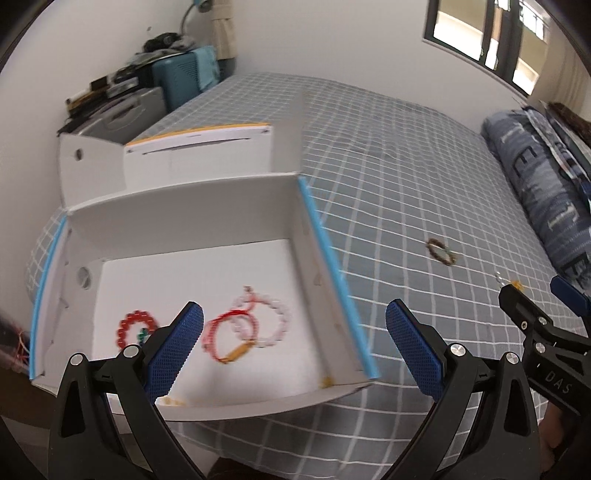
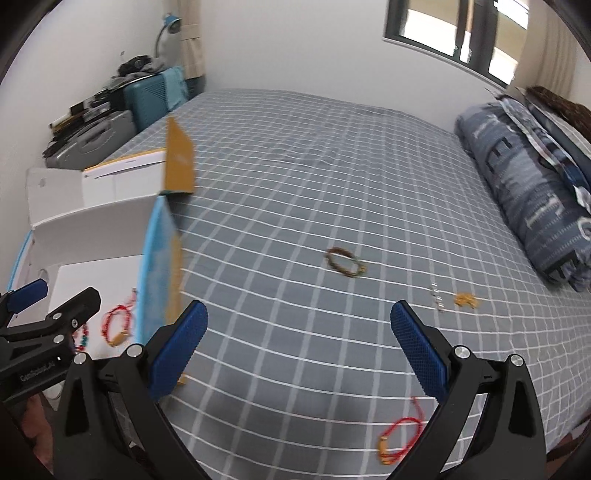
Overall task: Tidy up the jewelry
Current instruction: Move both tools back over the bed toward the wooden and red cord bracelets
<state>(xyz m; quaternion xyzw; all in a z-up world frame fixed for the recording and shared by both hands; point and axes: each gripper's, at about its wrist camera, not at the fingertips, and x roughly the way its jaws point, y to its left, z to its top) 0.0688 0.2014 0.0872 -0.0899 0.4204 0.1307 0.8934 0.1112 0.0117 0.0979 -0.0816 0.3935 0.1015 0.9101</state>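
An open white box (image 1: pixel 184 206) with blue edges sits on the bed's left side. On its floor lie a red bead bracelet (image 1: pixel 135 326), a red cord bracelet (image 1: pixel 225 338) and a pale pink bead bracelet (image 1: pixel 271 319). My left gripper (image 1: pixel 293 349) hovers open over the box's right wall, holding nothing. My right gripper (image 2: pixel 299 349) is open and empty above the sheet. A brown bead bracelet (image 2: pixel 345 263) lies ahead of it, a red cord bracelet (image 2: pixel 397 439) near its right finger, a small silver piece (image 2: pixel 437 295) and a gold piece (image 2: pixel 465 300) further right.
The bed has a grey checked sheet (image 2: pixel 332 166). A rolled blue quilt (image 2: pixel 528 192) lies along its right side. The box lid (image 2: pixel 179 162) stands upright behind the box. Suitcases and clutter (image 1: pixel 122 99) fill the far left corner. A window (image 2: pixel 461 29) is in the far wall.
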